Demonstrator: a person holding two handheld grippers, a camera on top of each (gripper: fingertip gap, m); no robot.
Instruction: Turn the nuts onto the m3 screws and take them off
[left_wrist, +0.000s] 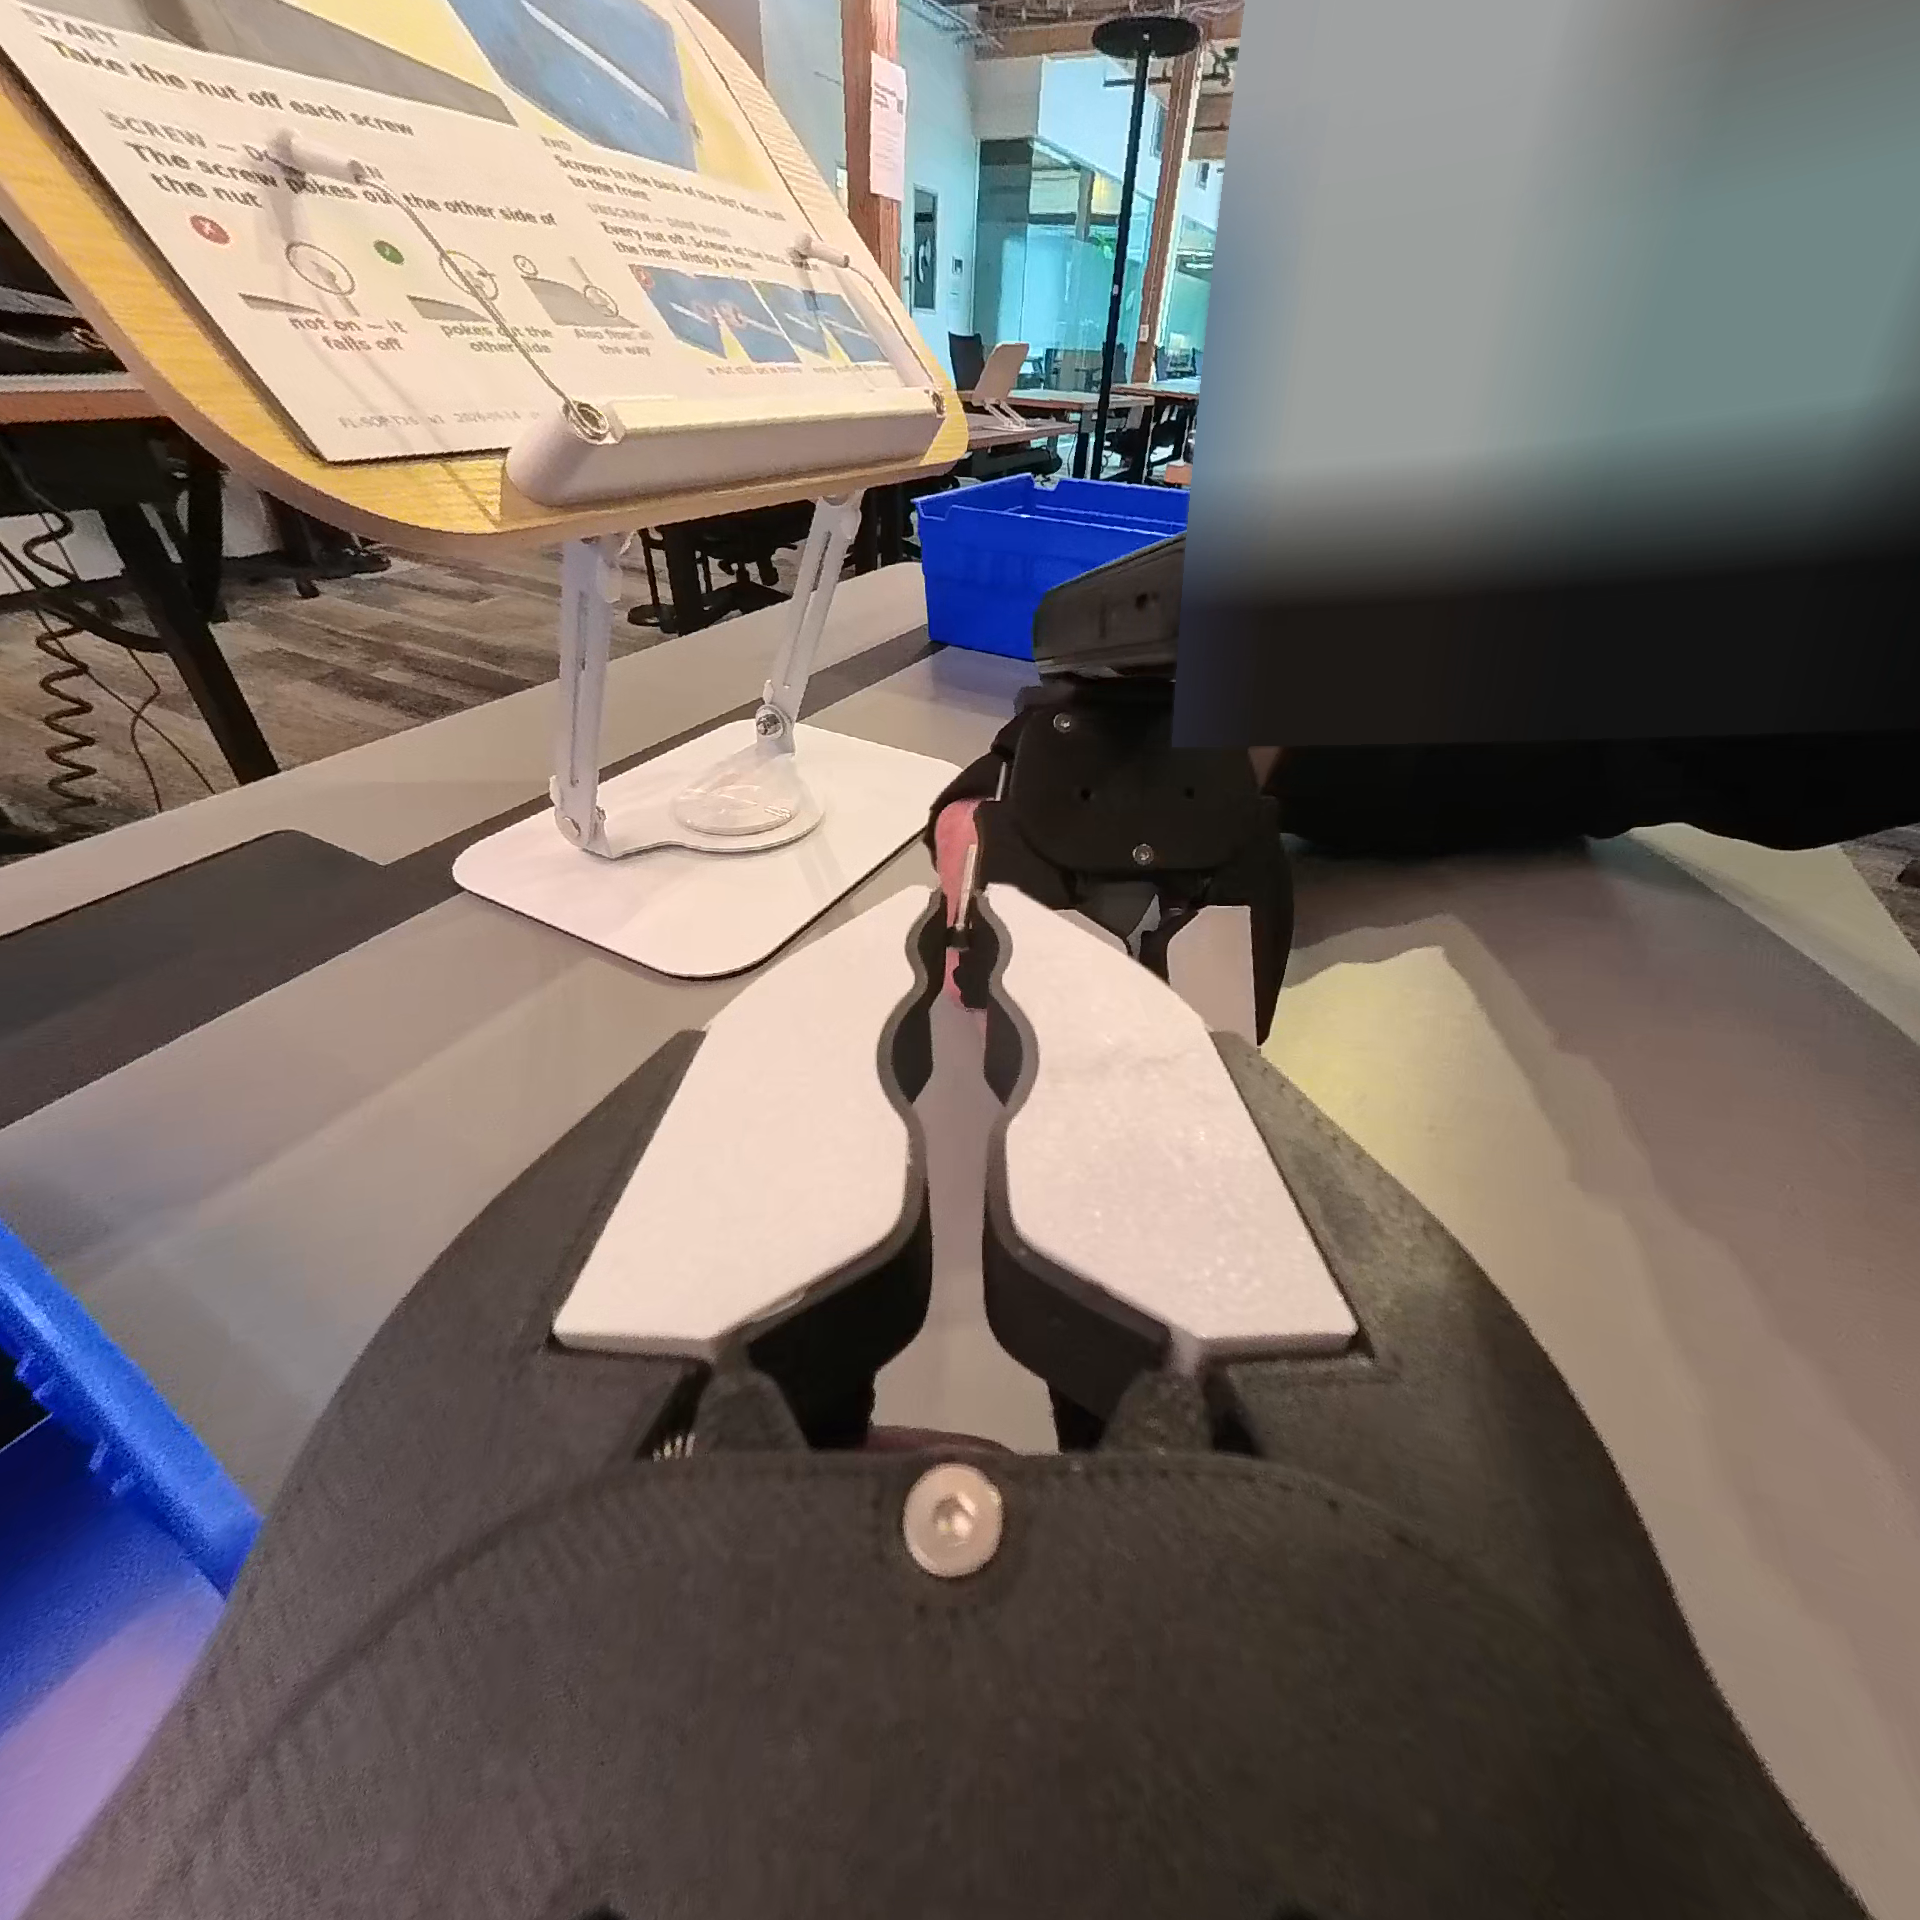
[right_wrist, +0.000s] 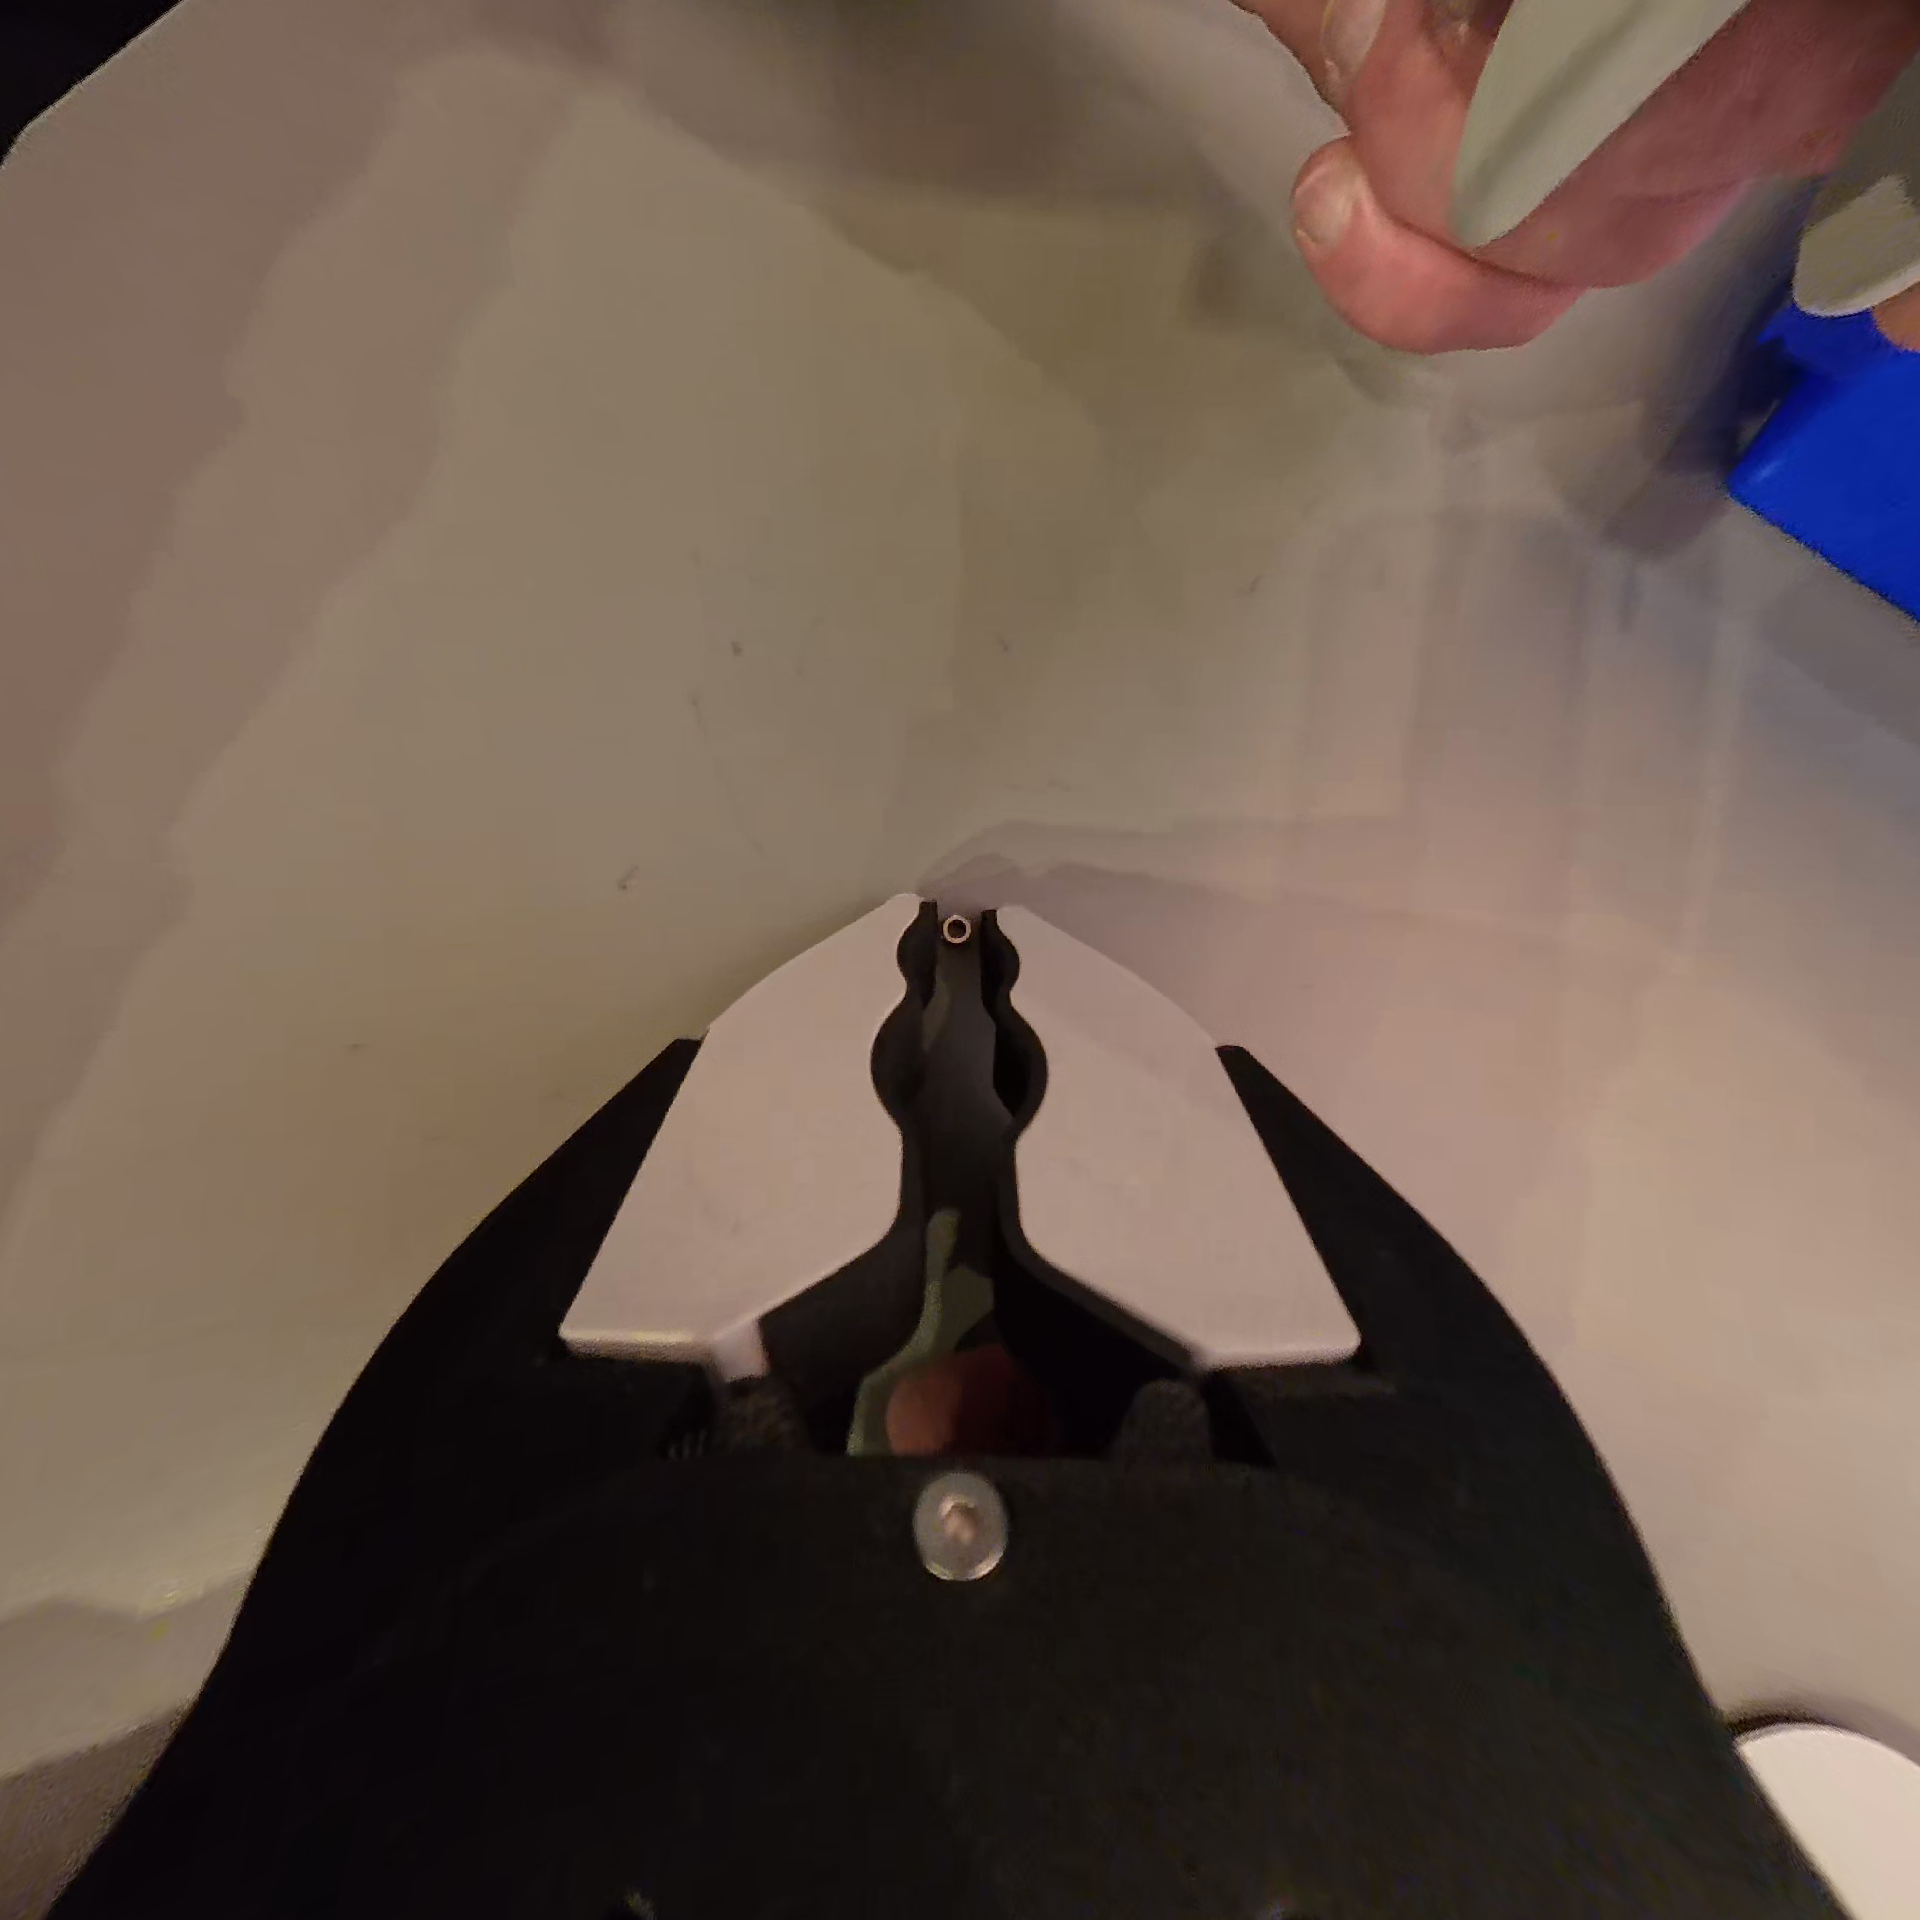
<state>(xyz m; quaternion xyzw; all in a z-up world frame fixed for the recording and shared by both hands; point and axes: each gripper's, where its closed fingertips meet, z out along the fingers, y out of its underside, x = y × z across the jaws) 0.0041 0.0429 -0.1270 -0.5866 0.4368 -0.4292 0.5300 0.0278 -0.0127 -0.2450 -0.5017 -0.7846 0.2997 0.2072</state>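
The left tongs (left_wrist: 961, 935) are pinched on a thin screw (left_wrist: 969, 883). The screw stands almost straight up in the middle of the left wrist view, and its top pokes out above the tips. Its long side runs up and down in the frame.

The right tongs (right_wrist: 956, 925) are pinched on a tiny nut (right_wrist: 956, 928). In the right wrist view the nut sits right at the tips, in the middle of the frame, and its round hole faces the camera.

In the left wrist view the right tongs' black body (left_wrist: 1122, 821) is just behind the screw, so the two tools are close. I think the next job is lining up the nut's hole with the screw's end.

The pale worktop (right_wrist: 623, 520) has lots of free room. A blue bin (right_wrist: 1839, 478) sits at the right edge, and a hand (right_wrist: 1507, 208) is at the upper right. A white stand (left_wrist: 707, 862) is at the left.
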